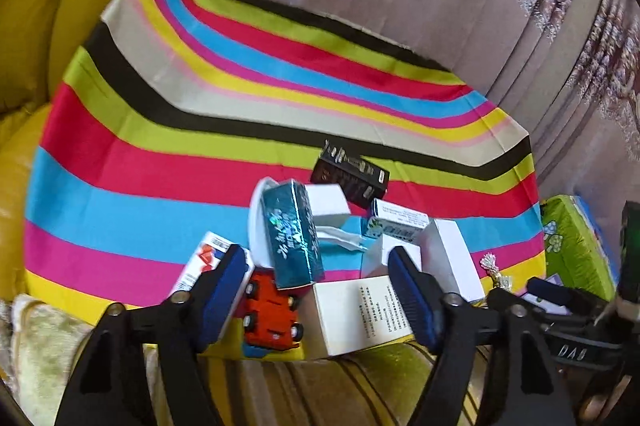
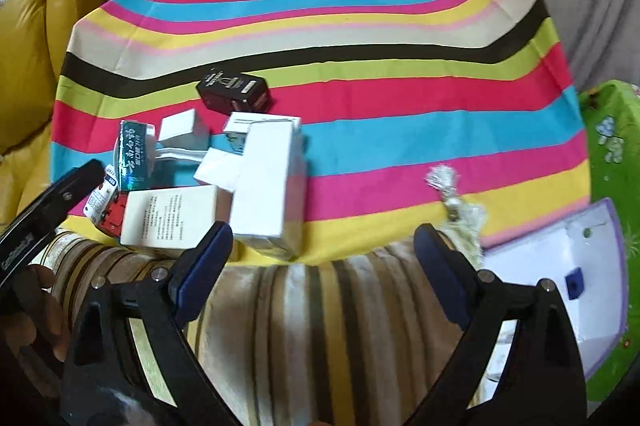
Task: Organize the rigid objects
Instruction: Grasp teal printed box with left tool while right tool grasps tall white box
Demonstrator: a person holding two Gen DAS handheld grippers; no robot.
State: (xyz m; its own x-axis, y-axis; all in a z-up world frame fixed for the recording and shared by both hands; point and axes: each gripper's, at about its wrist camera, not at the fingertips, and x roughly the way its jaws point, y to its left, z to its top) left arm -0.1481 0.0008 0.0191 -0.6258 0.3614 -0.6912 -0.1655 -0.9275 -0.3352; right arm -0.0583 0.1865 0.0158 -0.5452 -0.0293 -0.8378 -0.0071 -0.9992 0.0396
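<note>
Gaping wide, left gripper (image 1: 320, 290) and right gripper (image 2: 324, 274) face glossy cardboard boxes (image 2: 264, 185) on striped cloth (image 2: 360, 25)

Boxes (image 2: 264, 181) cluster at the bench's (image 2: 400, 105) near left edge (toy car (image 1: 272, 314) under them), one box (image 2: 232, 91) behind

The left tool (image 1: 320, 290) occupies the lower centre of the left wrist view, its two black arms rising from the bottom edge. Its blue fingertips (image 1: 226, 276) stand apart, with nothing clamped between them. The right tool (image 2: 324, 266) fills the lower part of the right wrist view, fingers spread wide and unloaded. At the lower left edge of that view, the person's left hand (image 2: 30, 310) grips the handle of the left tool.
</note>
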